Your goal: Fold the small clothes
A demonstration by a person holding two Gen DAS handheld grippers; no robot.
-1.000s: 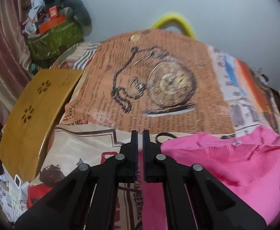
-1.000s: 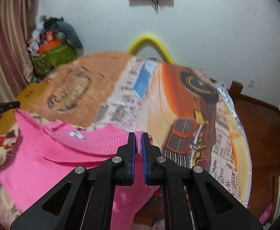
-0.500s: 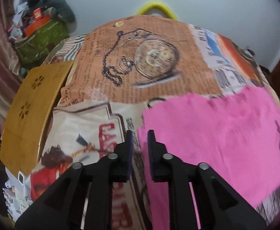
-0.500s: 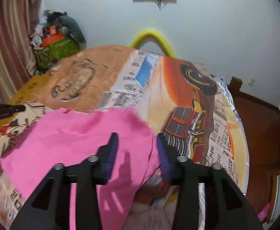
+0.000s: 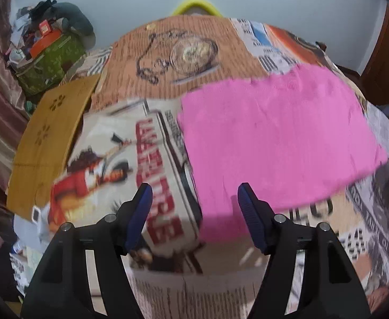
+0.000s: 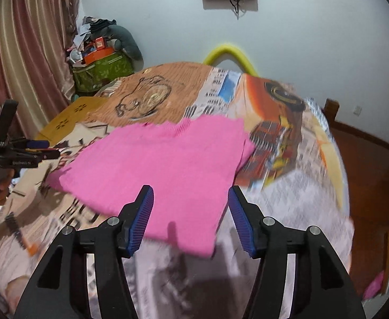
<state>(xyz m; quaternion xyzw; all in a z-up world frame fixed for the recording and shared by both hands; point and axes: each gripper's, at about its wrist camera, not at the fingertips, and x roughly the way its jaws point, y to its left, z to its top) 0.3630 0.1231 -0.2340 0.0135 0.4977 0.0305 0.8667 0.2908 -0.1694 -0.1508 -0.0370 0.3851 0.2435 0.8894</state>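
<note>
A pink garment (image 5: 271, 143) lies flat and folded on the printed bed cover (image 5: 152, 85), also seen in the right wrist view as the pink garment (image 6: 165, 170). My left gripper (image 5: 194, 202) hangs above its near left corner, jaws opening, and the pads press on nothing. My right gripper (image 6: 190, 204) hovers above the garment's near right edge, jaws opening too, nothing gripped. The left gripper (image 6: 44, 148) shows at the left edge of the right wrist view, held in a hand.
A wooden lap table (image 5: 48, 135) lies on the bed's left side. A green box piled with clutter (image 5: 50, 55) stands by the striped curtain (image 6: 29, 53). A yellow foam arch (image 6: 229, 53) rises behind the bed. The wooden floor (image 6: 367, 175) lies to the right.
Both grippers were shut on the pink garment, holding it up; they have laid it flat on the bed, let go and opened, and pulled back toward the near edge.
</note>
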